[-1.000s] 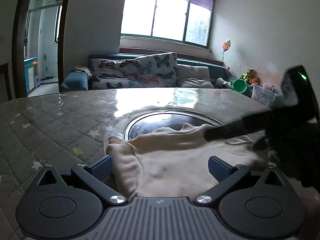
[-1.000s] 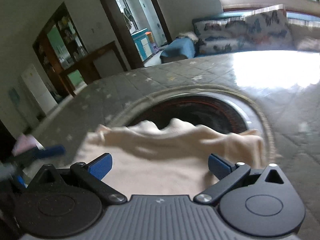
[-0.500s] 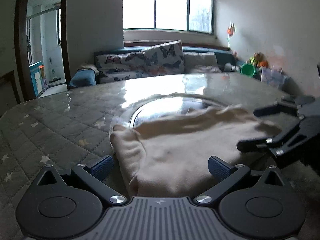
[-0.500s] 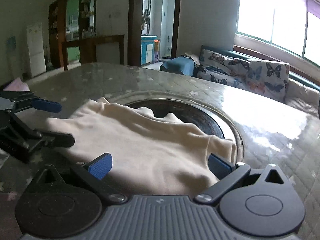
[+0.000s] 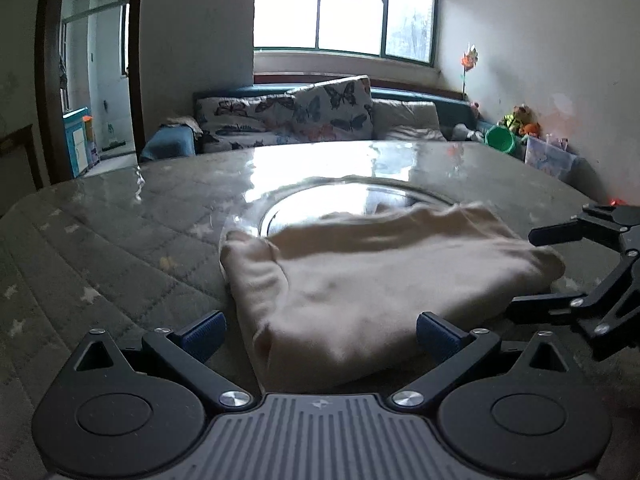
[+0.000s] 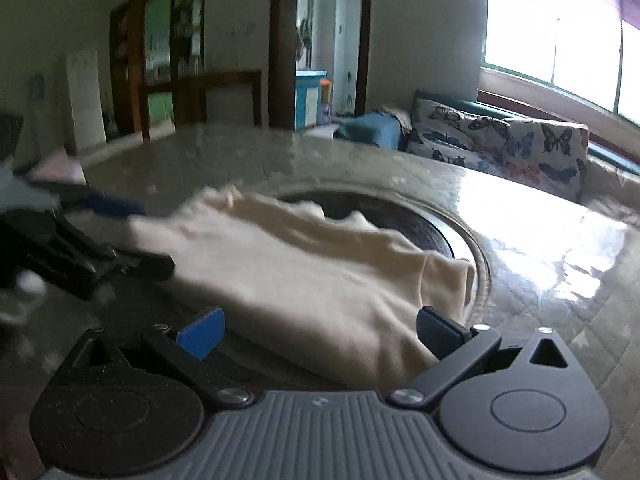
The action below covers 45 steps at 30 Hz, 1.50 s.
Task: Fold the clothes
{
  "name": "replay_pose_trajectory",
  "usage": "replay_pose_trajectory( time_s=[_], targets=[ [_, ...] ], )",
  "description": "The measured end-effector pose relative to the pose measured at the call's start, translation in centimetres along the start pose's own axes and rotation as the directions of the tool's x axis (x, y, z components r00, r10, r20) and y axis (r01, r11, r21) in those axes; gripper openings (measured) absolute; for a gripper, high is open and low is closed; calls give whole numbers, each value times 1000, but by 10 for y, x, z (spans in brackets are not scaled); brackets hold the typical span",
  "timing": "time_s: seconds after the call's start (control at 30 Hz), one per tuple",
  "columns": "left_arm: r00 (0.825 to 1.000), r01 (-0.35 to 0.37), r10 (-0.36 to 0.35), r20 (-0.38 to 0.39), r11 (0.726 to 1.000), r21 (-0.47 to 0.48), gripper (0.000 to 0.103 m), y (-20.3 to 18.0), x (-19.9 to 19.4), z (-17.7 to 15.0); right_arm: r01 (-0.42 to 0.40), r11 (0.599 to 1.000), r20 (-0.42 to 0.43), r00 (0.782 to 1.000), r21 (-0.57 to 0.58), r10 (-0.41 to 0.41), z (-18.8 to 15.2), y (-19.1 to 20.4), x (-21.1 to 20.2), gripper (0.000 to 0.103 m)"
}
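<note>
- The jaws of the left gripper [image 5: 320, 334] were spread wide and nothing was held between them; the near edge of a folded cream garment [image 5: 372, 280] lay between its blue pads [image 5: 202, 334].
- The jaws of the right gripper [image 6: 320, 330] were likewise spread wide and empty, with the same garment [image 6: 320, 276] lying just ahead of and between the tips.
- Each gripper was seen from the other's camera, beside an opposite end of the garment, which it may or may not have touched.
- The garment was laid on the quilted, clear-covered worktop [image 5: 120, 236], partly over a round glass inset [image 5: 352, 200].
- A butterfly-print sofa [image 5: 304, 120] was seen beyond the worktop, under a window [image 5: 344, 8].
</note>
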<state>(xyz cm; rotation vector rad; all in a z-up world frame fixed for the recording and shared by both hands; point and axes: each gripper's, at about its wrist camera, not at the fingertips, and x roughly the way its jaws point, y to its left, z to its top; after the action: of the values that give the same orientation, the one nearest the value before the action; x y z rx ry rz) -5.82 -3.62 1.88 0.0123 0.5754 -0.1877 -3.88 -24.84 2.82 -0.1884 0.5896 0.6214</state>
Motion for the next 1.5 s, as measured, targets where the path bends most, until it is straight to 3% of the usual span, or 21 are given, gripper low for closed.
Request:
replay_pose_trajectory(
  time_s=[0.17,0.27,0.37,0.63,0.83,1.03,1.13,1.33,1.5],
  targets=[
    [999,1,0,32,1000,-22,103,0,-6,5,-137,981,-11,990,139,140,0,-8,4,103],
    [1000,-15,15,2,1000,-19,103,-1,-1,2,-140,977,-58,987,162,151,-9,-8,17,103],
    [999,-32,32,-12,999,-39,103,5,-1,-2,-143,981,-58,987,132,151,-8,-4,13,103],
    [997,-72,71,-16,990,-120,103,20,-10,-9,-244,955,-18,968,166,251,6,7,20,103],
    [996,-84,83,-16,987,-134,103,23,-18,-15,-235,968,-39,970,90,239,8,23,22,103],
    [996,-75,81,37,986,-150,103,22,-28,-10,-305,943,-25,950,134,311,10,25,27,103],
    [997,-56,65,51,986,-156,103,20,-31,-5,-288,951,-41,955,114,294,5,29,32,103],
    [995,-57,70,68,981,-183,103,16,-23,4,-293,948,6,956,123,295,8,22,18,103],
    [990,-141,144,-7,955,-260,99,26,-7,3,-253,952,-5,966,173,258,2,7,16,103]
  ],
)
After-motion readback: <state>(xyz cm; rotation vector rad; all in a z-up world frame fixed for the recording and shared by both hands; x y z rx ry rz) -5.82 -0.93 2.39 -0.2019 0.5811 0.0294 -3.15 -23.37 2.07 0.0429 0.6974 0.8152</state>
